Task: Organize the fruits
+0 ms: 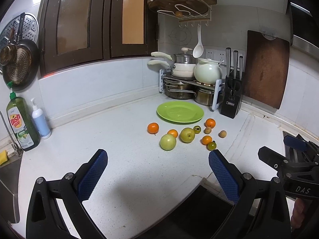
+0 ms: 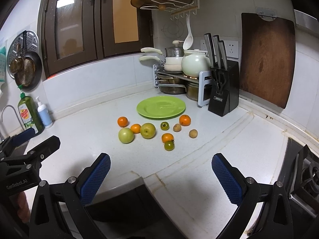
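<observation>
left gripper spread wide, nothing between the blue textured pads. right gripper same: wide, empty, hovering over the near edge of the worktop. neither touching any fruit.

fruit loose on the white speckled worktop, all short of the round green plate, none on it yet. four small orange mandarins, a pale green round apple touching one mandarin, a yellow-green apple just beside, two small dark-green tomatoes, two small tan longan-like fruits.

handling, judged: apples firm and heaviest, smooth waxy skin, likely to slip on a light pinch; grip across the widest girth, low. mandarins light, soft rind, gentle squeeze across the middle. tomatoes small, thin-skinned, easy to bruise, stem up; nearest one touching a mandarin, so approach from the free side. tan fruits tiny, light, prone to roll away on contact. everything round: expect rolling when nudged.

worktop flat, hard, glossy, seam line on the right side. plate shallow, low rim, little to stop rolling.

room: kitchen corner, black knife block and pot rack close behind the plate, brown wooden cutting board on the wall, green dish soap bottle far left, stove at right.
</observation>
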A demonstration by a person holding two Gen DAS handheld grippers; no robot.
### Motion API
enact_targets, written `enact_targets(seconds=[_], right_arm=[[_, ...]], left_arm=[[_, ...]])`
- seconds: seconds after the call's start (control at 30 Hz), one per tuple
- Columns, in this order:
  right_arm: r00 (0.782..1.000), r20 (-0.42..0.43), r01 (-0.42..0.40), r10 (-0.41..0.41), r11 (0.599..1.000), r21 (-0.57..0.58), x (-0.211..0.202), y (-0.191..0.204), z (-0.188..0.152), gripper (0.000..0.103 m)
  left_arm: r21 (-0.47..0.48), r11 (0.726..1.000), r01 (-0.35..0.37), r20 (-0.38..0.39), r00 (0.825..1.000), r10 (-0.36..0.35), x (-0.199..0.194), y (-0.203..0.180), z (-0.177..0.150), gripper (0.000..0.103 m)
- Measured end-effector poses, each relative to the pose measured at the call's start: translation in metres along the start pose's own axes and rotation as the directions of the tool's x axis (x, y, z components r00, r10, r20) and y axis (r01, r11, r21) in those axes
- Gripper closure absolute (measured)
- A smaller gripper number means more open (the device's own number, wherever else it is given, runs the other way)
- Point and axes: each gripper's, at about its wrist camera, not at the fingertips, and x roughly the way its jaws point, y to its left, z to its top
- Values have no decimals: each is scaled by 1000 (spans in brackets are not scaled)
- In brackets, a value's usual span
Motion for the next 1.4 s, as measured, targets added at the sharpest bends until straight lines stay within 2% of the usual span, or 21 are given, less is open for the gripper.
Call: enact_targets(seconds=[0.37, 0.7, 0.87, 1.07, 1.23, 1.4], right_arm=[[1000, -19, 8, -8, 1000, 0, 13, 4, 3, 1], [997, -76, 10, -8, 1000, 27, 60, 6, 13, 1], [993, -115, 19, -13, 998, 53, 94, 3, 21, 1], [983, -178, 62, -46, 994, 86, 137, -4, 21, 10], [970, -232, 100, -74, 990, 103, 162, -12, 12, 16], [960, -277, 72, -39, 992, 108, 187, -21, 8, 24]], left_arm=[[5, 1000, 3, -22, 1000, -3, 13, 6, 2, 0], [70, 997, 40, -36, 999, -38, 64, 12, 14, 0], [117, 991, 73, -54, 996, -67, 98, 11, 22, 7], [164, 977, 132, -98, 988, -118, 143, 11, 23, 13], [180, 968, 176, -167, 975, -147, 181, 9, 16, 19], [151, 970, 192, -230, 961, -155, 211, 3, 9, 24]])
